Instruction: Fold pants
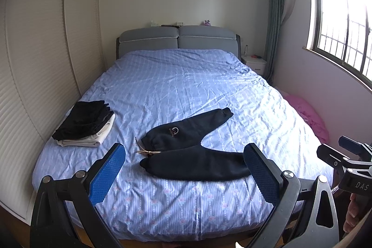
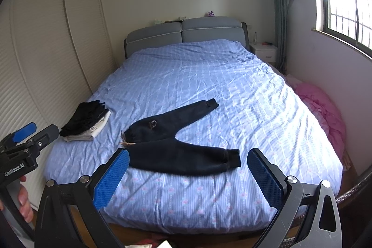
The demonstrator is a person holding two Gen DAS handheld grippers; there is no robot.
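Dark navy pants (image 1: 186, 150) lie spread on the blue bedspread (image 1: 186, 90), legs apart in a V, waistband and tan drawstring to the left. They also show in the right wrist view (image 2: 176, 145). My left gripper (image 1: 184, 157) is open and empty, held above the foot of the bed in front of the pants. My right gripper (image 2: 188, 162) is open and empty too, at the same distance. Each gripper shows at the edge of the other's view: the right one (image 1: 348, 162), the left one (image 2: 25, 138).
A stack of folded clothes (image 1: 86, 124), black on white, sits at the bed's left edge. A louvred wardrobe (image 1: 34, 62) runs along the left. A pink heap (image 1: 307, 115) lies on the floor at right, under a window. A grey headboard (image 1: 179, 38) and nightstand (image 1: 254, 63) are at the back.
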